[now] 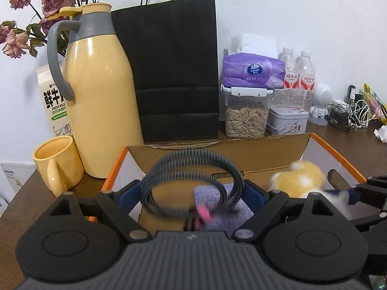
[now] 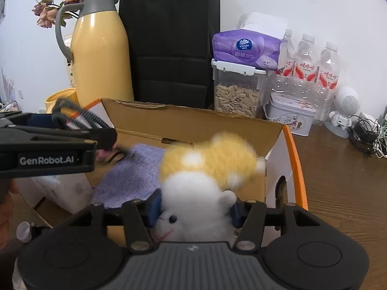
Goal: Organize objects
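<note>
An open cardboard box [image 1: 217,154] with orange edges stands on the wooden table; it also shows in the right wrist view [image 2: 193,123]. A purple cloth [image 1: 215,207] [image 2: 130,176] lies inside it. My left gripper [image 1: 193,193] is wide open over the box, and a blurred black coiled cable [image 1: 188,181] with a pink tip hangs between its fingers. In the right wrist view the left gripper [image 2: 106,140] shows with the cable [image 2: 79,114]. My right gripper [image 2: 196,207] is shut on a yellow-and-white plush toy [image 2: 205,166], held over the box's right side; the toy [image 1: 297,177] is blurred.
A yellow thermos jug [image 1: 96,96], yellow mug [image 1: 56,162], milk carton [image 1: 52,99] and black paper bag [image 1: 171,70] stand behind the box. A seed jar [image 1: 245,118] with tissues [image 1: 251,72], a tin [image 1: 287,119], water bottles [image 1: 300,72], a white speaker [image 1: 321,101] and cables [image 1: 350,116] stand at the right.
</note>
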Demonstrator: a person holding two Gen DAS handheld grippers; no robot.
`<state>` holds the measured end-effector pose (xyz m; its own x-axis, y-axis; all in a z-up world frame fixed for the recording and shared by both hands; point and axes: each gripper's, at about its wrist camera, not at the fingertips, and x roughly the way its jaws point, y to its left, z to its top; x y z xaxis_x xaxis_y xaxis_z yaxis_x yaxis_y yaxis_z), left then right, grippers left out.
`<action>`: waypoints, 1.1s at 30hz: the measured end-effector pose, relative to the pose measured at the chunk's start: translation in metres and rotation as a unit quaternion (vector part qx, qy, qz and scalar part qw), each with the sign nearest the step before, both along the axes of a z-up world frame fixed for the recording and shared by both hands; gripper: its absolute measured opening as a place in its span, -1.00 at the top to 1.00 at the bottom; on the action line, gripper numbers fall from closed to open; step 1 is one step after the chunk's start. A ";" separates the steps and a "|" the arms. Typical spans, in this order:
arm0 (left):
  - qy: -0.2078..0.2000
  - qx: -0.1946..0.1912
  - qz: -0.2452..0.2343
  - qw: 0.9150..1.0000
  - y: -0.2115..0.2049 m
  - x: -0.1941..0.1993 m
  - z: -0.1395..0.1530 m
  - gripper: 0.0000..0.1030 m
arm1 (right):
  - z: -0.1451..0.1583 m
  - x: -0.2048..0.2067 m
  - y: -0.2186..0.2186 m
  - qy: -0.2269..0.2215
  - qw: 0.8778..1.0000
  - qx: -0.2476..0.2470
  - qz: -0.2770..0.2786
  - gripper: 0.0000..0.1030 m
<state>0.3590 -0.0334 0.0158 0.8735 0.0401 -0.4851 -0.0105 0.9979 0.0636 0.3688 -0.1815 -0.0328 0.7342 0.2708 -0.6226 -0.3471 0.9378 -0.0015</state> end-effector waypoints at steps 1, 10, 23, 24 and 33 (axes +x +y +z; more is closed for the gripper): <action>-0.001 0.000 0.002 1.000 0.000 -0.001 0.001 -0.88 | 0.001 0.000 -0.001 -0.002 1.000 0.001 -0.001 -0.30; -0.013 -0.008 0.010 1.000 0.003 -0.009 0.009 -1.00 | 0.012 -0.006 -0.008 -0.021 1.000 0.011 -0.013 -1.00; -0.066 -0.050 0.045 0.996 0.019 -0.055 0.047 -1.00 | 0.043 -0.040 -0.012 -0.063 0.998 0.014 -0.009 -1.00; -0.067 -0.056 0.047 0.995 0.021 -0.059 0.050 -1.00 | 0.044 -0.044 -0.011 -0.065 0.998 0.011 -0.011 -1.00; -0.077 -0.052 0.036 0.995 0.016 -0.117 0.061 -1.00 | 0.057 -0.108 -0.021 -0.084 0.996 0.011 -0.009 -1.00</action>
